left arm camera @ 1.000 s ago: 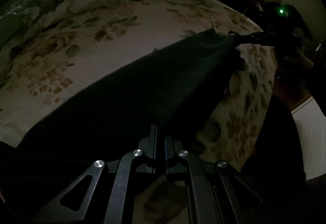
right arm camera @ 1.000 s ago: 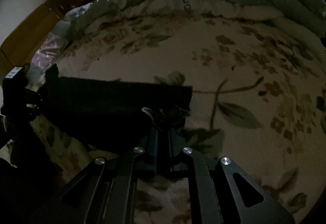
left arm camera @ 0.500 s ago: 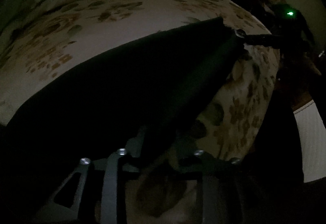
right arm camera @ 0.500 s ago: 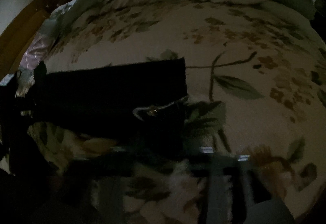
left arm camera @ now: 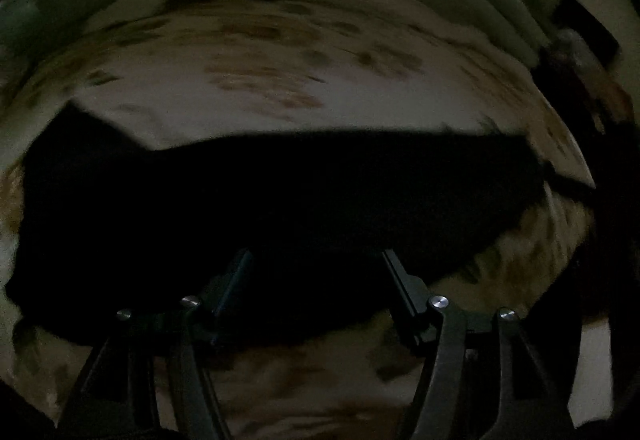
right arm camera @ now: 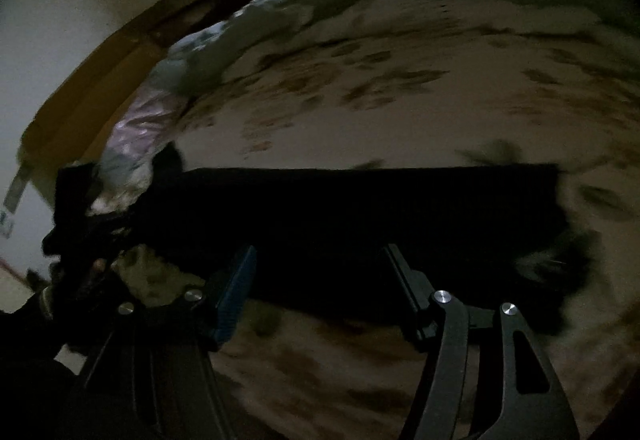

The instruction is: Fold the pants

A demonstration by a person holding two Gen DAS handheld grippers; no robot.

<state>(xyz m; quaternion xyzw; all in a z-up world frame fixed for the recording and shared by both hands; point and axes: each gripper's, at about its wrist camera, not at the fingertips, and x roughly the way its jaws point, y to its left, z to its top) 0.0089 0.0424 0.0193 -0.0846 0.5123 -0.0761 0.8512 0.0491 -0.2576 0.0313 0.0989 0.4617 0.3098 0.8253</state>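
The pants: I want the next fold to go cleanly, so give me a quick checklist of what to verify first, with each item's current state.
1. Left tool free of cloth: ok, jaws apart after just opening, nothing pinched.
2. Right tool free of cloth: ok, jaws just opened, nothing between them.
3. Pants resting on the floral bedspread: ok, lying as a long dark band.
4. Far edge straight: ok in the right wrist view.
5. Layers aligned, no wrinkles: cannot tell, too dark and blurred.
6. Pants' right end tidy: not ok, ragged.

Left gripper (left arm camera: 316,260): black linkage arms, silver round screws. Right gripper (right arm camera: 320,256): same; blue ribbed pad on frame-left finger (right arm camera: 236,292).
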